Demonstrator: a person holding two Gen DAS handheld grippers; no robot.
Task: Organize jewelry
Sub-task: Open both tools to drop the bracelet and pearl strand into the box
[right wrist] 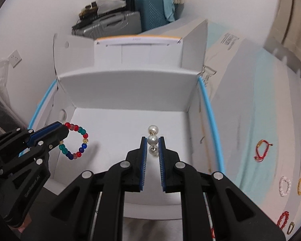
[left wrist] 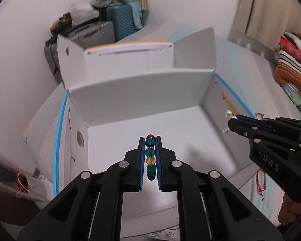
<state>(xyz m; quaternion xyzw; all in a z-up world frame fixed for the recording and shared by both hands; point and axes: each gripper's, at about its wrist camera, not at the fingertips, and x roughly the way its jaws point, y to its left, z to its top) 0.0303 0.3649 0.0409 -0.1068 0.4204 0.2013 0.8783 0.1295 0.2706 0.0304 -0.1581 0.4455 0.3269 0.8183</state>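
Where the left wrist view looks down, the left gripper (left wrist: 150, 156) has its ribbed blue jaws clamped on a glassy bead bracelet (left wrist: 151, 155), low centre, above a white cardboard box (left wrist: 142, 88). From the right wrist view, the right gripper (right wrist: 152, 150) pinches smooth round pearls (right wrist: 153, 139) at its jaw tips, mid-frame over that box; bracelets (right wrist: 285, 185) lie on the bed (right wrist: 250, 132), lower right.
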